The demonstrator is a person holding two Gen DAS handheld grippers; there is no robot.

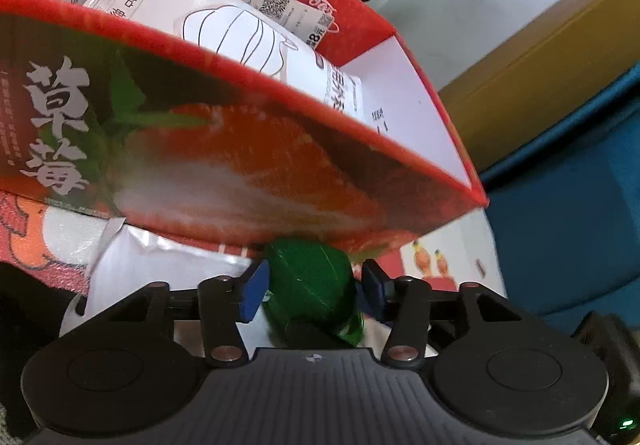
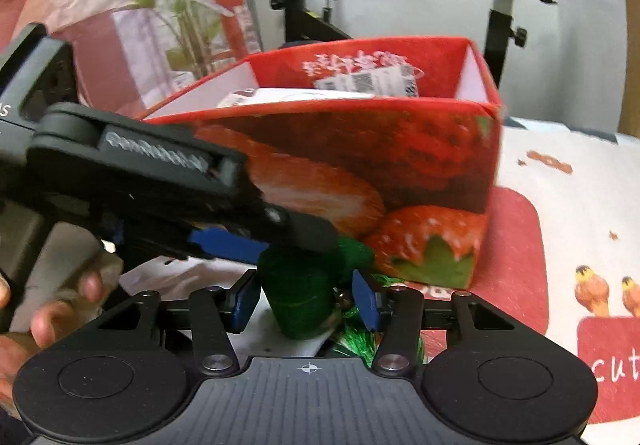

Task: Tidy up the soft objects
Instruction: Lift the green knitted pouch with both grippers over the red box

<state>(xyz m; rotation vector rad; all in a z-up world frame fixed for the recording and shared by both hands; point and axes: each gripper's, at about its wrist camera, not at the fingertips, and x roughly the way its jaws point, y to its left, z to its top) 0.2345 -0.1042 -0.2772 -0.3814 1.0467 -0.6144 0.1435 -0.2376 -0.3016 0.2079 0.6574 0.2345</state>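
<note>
Red box [image 1: 248,149] wall blocks passage just ahead.

green bundle [image 2: 304,297]: I can't tell what it is; its top is hidden.
white packet [image 1: 248,33]: lower part hidden behind the box wall [image 1: 240,149].

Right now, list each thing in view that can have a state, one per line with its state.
Strawberry box: open-topped, upright, holding packets.
Mask packet: inside the box, lying tilted.
Green soft object: outside the box, at its base, between both grippers' fingers.
Left gripper: partly open around the green object; contact unclear.
Right gripper: partly open around the green object; contact unclear.
</note>
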